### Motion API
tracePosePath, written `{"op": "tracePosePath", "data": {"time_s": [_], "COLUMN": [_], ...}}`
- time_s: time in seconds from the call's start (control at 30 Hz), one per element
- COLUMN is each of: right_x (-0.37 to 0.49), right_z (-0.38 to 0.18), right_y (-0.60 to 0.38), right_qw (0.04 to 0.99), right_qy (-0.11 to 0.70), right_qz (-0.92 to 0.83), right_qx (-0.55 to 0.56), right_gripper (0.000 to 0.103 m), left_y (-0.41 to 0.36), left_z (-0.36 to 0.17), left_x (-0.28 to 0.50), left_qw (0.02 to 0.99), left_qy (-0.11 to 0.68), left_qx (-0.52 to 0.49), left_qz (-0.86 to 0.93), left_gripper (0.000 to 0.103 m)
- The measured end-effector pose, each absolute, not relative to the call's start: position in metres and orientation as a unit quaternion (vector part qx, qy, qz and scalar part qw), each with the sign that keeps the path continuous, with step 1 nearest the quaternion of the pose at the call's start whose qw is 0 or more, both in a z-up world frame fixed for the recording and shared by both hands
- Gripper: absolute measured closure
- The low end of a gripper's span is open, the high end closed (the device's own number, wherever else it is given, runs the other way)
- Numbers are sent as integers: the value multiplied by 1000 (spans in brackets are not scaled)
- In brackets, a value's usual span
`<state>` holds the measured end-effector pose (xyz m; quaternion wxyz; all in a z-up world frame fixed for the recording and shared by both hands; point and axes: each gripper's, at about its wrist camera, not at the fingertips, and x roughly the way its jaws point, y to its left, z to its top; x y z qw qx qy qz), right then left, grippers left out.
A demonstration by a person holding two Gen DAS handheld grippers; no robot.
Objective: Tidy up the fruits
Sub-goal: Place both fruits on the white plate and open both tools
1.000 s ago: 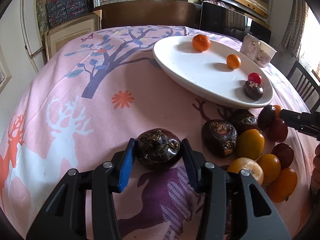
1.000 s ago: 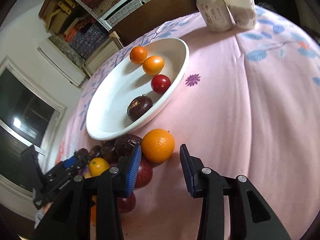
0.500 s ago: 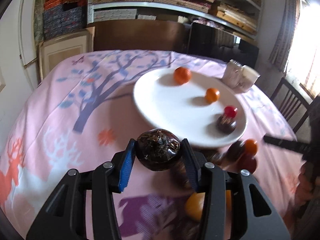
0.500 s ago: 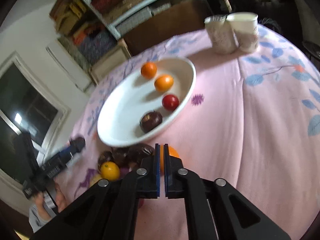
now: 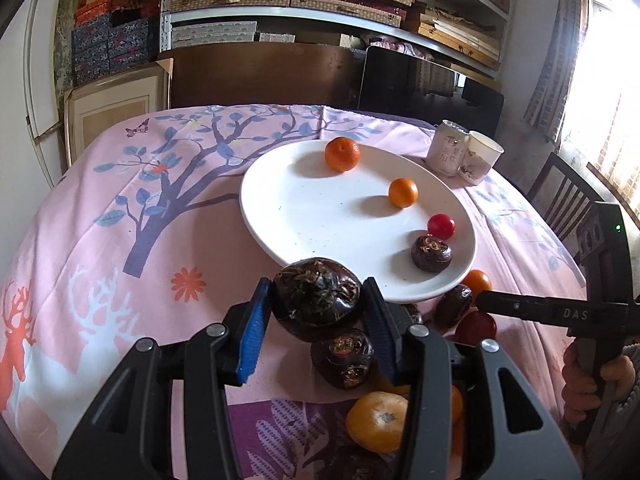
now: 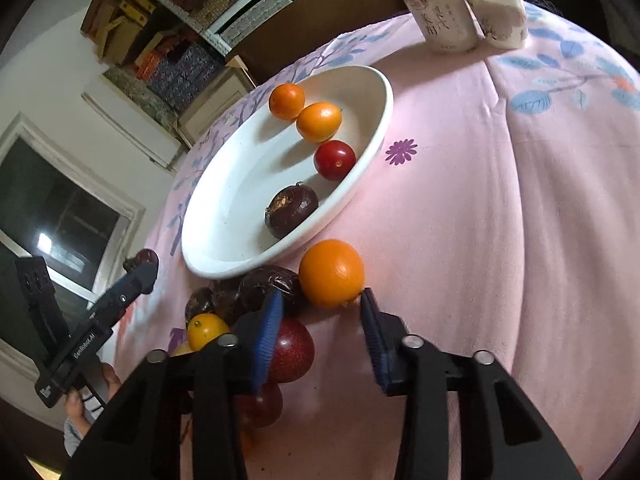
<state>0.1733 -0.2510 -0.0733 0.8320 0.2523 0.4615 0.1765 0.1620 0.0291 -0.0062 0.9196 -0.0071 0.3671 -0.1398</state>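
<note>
I am gripping a dark, wrinkled fruit (image 5: 317, 298) in my left gripper (image 5: 316, 312), the blue pads (image 5: 250, 338) pressing its two sides at lower centre of the left view, lifted above the fruit pile and just short of the near rim of the white plate (image 5: 280, 208). It looks round, firm-shelled and light, so I am judging a moderate squeeze across its widest part is enough; harder might crack the dry skin. My right gripper (image 6: 318, 320) is standing open at lower centre of its view, holding nothing, its pads on either side of, and just behind, a large orange (image 6: 331, 273) that is lying on the pink tablecloth (image 6: 500, 240) beside the plate's rim. The orange looks smooth, heavier and ready to roll, so I would be taking it across its middle.
</note>
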Motion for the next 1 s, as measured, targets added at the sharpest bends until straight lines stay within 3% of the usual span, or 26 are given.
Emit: {"op": "tracePosePath", "data": {"time_s": [0.07, 0.1, 0.43, 0.47, 0.5, 0.53, 0.57, 0.63, 0.7, 0.73, 1.0], "right_x": [173, 172, 179, 178, 174, 170, 167, 166, 178, 183, 194], "right_z": [-73, -73, -76, -73, -67, -62, -57, -49, -56, -61, -70], "right_y": [-256, -258, -259, -259, -257, -259, -259, -256, -251, -248, -237], "right_qw": [827, 826, 809, 812, 821, 829, 843, 866, 852, 844, 848], "right_qy": [460, 458, 473, 468, 460, 453, 441, 424, 444, 456, 464], "right_qz": [179, 178, 185, 189, 187, 180, 166, 140, 152, 158, 149], "right_qx": [270, 275, 296, 293, 283, 274, 260, 225, 232, 233, 207], "right_gripper": [91, 98, 94, 86, 62, 47, 39, 41, 59, 61, 69], "left_y": [26, 24, 13, 14, 15, 17, 17, 18, 18, 18, 15], "left_z": [-5, -4, -2, -2, -2, -1, 0, 1, 1, 1, -3], "left_x": [164, 165, 174, 174, 174, 174, 174, 174, 174, 174, 173], "left_qw": [919, 919, 917, 917, 917, 918, 918, 919, 918, 918, 916], "left_qy": [369, 368, 369, 370, 370, 368, 367, 365, 365, 366, 370], "left_qx": [-4, -3, -3, -6, -7, -8, -9, -11, -9, -7, -6], "left_qz": [-140, -140, -148, -149, -149, -150, -150, -151, -154, -153, -154], "left_gripper": [58, 58, 58, 58, 58, 58, 58, 58, 58, 58, 58]}}
